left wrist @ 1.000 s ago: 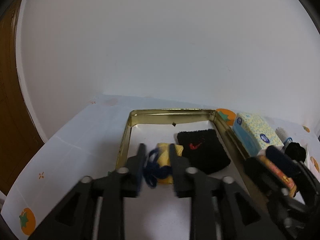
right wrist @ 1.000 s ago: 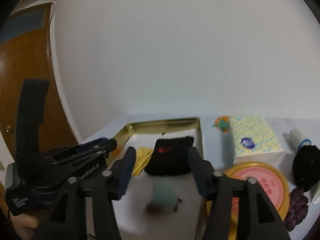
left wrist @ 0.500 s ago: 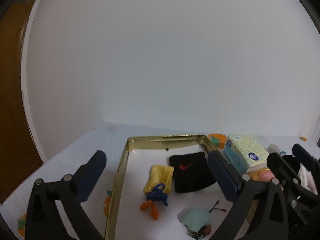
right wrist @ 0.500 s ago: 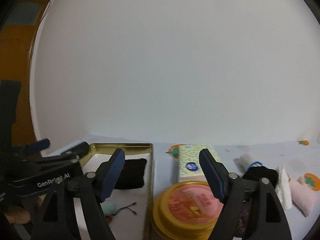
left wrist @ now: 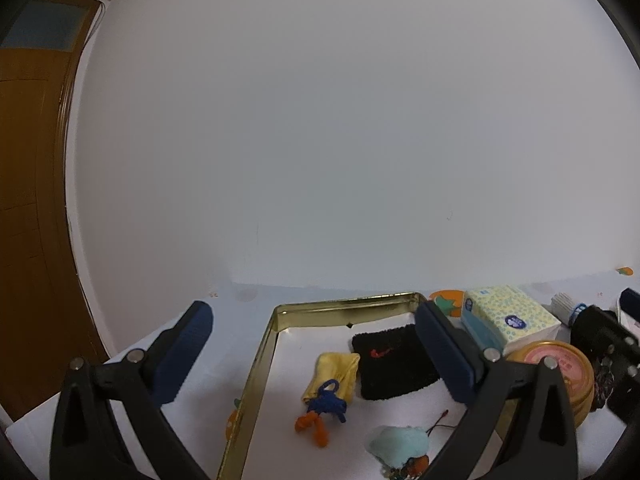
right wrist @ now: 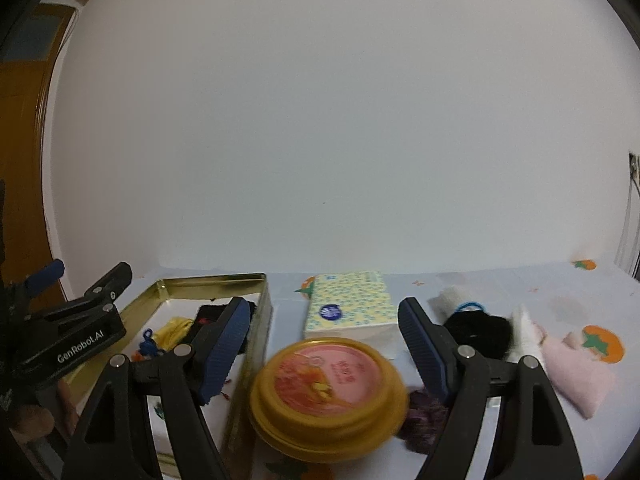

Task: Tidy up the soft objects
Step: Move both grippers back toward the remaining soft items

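A gold tin tray (left wrist: 256,372) holds a yellow pouch (left wrist: 334,372), a blue and orange knotted cord (left wrist: 326,410), a black wristband (left wrist: 390,362) and a pale blue plush (left wrist: 400,442). My left gripper (left wrist: 316,354) is open and empty above the tray. My right gripper (right wrist: 322,346) is open and empty over a round gold tin with a pink lid (right wrist: 328,388). To its right lie a black soft item (right wrist: 480,330), a white cloth (right wrist: 524,332), a pink cloth (right wrist: 576,380) and a purple soft item (right wrist: 424,416). The tray (right wrist: 260,320) also shows in the right wrist view.
A tissue pack (right wrist: 350,306) stands behind the round tin; it also shows in the left wrist view (left wrist: 508,318). A white roll (right wrist: 452,300) with a blue band lies behind the black item. A white wall backs the table. A wooden door (left wrist: 28,240) is at left.
My left gripper has opened, let go of the blue cord and risen. My right gripper has opened wider, released the pale blue plush in the tray and swung right over the round tin.
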Motion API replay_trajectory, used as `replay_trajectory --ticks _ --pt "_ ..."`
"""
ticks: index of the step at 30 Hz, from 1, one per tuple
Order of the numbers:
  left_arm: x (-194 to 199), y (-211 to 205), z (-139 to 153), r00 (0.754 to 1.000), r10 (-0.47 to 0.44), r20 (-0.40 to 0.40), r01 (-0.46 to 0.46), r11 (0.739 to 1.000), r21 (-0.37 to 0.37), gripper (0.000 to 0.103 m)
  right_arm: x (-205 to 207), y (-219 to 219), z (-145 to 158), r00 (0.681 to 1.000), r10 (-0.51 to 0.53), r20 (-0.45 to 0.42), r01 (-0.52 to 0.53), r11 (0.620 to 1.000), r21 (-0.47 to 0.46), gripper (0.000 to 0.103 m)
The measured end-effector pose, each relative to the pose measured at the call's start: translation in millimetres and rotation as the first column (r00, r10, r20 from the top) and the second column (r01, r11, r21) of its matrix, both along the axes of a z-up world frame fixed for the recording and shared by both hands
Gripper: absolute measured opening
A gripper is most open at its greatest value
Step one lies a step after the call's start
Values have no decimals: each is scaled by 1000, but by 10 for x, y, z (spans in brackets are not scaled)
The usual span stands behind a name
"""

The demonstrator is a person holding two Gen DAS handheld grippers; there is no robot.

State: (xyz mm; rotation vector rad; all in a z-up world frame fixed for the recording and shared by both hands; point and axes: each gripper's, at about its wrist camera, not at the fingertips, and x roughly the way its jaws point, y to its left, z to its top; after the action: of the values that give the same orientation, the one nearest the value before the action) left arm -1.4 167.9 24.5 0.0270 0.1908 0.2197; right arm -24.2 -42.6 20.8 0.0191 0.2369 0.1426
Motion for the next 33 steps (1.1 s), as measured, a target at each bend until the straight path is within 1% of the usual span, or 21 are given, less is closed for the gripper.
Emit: replay_trajectory --ticks 4,9,14,19,22,25,33 --pt "-57 -51 -34 1000 -16 -11 15 1000 -18 103 -56 -164 5 1000 -10 6 10 1000 9 79" --pt "-32 -145 -82 997 -41 -60 40 999 -20 103 -90 -321 -10 999 -27 17 27 1000 -6 79" --pt "-37 -180 -111 995 -50 -88 45 997 -60 103 -167 -471 5 999 -36 32 38 999 -37 79" --pt "-92 -310 -91 994 -48 -96 44 998 -47 103 -241 -768 45 997 -71 35 72 997 -38 78" --pt "-103 -394 -87 993 -59 -99 54 997 -56 103 -215 -906 49 995 -96 41 98 994 -40 78" --pt "-121 -527 -83 992 -75 -104 69 996 -56 103 -214 -1028 52 992 -115 45 117 992 -48 78" --pt "-149 -940 -69 984 -141 -112 139 990 -29 103 -263 -1427 70 983 -176 51 178 983 -49 78"
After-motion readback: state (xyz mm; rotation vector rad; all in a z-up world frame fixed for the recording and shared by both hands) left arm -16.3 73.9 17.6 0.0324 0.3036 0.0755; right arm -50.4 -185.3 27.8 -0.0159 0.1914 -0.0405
